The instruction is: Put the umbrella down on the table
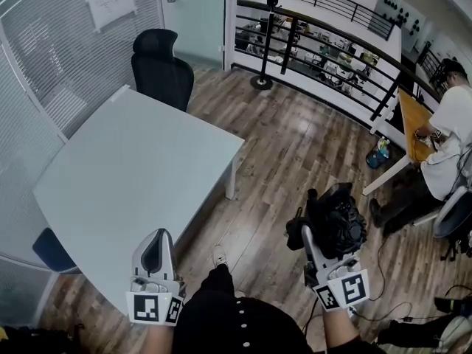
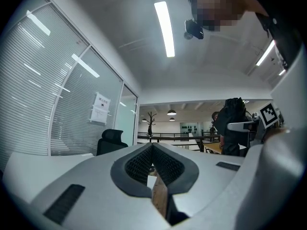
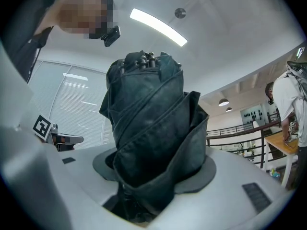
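A folded black umbrella (image 1: pixel 341 222) stands upright in my right gripper (image 1: pixel 324 246), which is shut on its lower part; it hangs over the wooden floor, right of the table. In the right gripper view the umbrella (image 3: pixel 151 123) fills the space between the jaws and hides their tips. The pale grey table (image 1: pixel 133 168) lies to the left. My left gripper (image 1: pixel 156 248) is above the table's near corner. Its jaws are shut with nothing between them, and the pads meet at the tip (image 2: pixel 152 150). From the left gripper view the umbrella (image 2: pixel 234 123) shows at the right.
A black office chair (image 1: pixel 162 68) stands behind the table and a blue seat (image 1: pixel 51 251) at its left front. A glass wall with blinds runs along the left. A black railing (image 1: pixel 324 50) crosses the back. At the right a person (image 1: pixel 450 135) sits by a wooden desk (image 1: pixel 414 120).
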